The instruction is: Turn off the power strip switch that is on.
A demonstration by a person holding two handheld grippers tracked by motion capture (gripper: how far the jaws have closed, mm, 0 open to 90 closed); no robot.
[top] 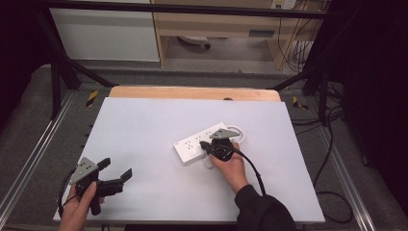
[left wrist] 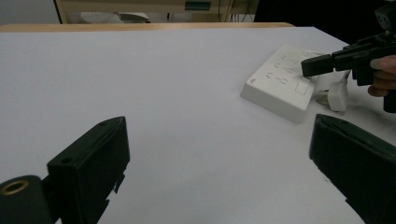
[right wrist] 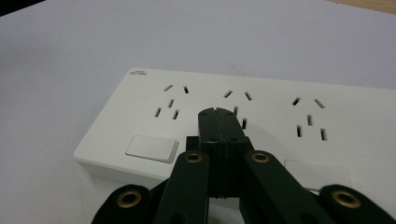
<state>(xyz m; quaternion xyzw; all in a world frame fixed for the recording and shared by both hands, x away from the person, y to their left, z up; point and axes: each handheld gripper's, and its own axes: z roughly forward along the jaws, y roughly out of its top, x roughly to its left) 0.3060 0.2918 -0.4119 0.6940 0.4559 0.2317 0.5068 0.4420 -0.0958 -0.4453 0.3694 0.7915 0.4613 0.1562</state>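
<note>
Right gripper (right wrist: pixel 217 111) closed, empty, tips above power strip (right wrist: pixel 261 121) sockets

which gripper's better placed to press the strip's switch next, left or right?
Right, probably. The right gripper hangs over the power strip, jaws shut, tips near a switch. The left gripper sits open at the sheet's near-left corner, well apart from the strip.

A white-topped table (top: pixel 144 120) stands inside a black frame (top: pixel 57 62), wooden shelving (top: pixel 216 24) behind on grey floor (top: pixel 216 65).
</note>
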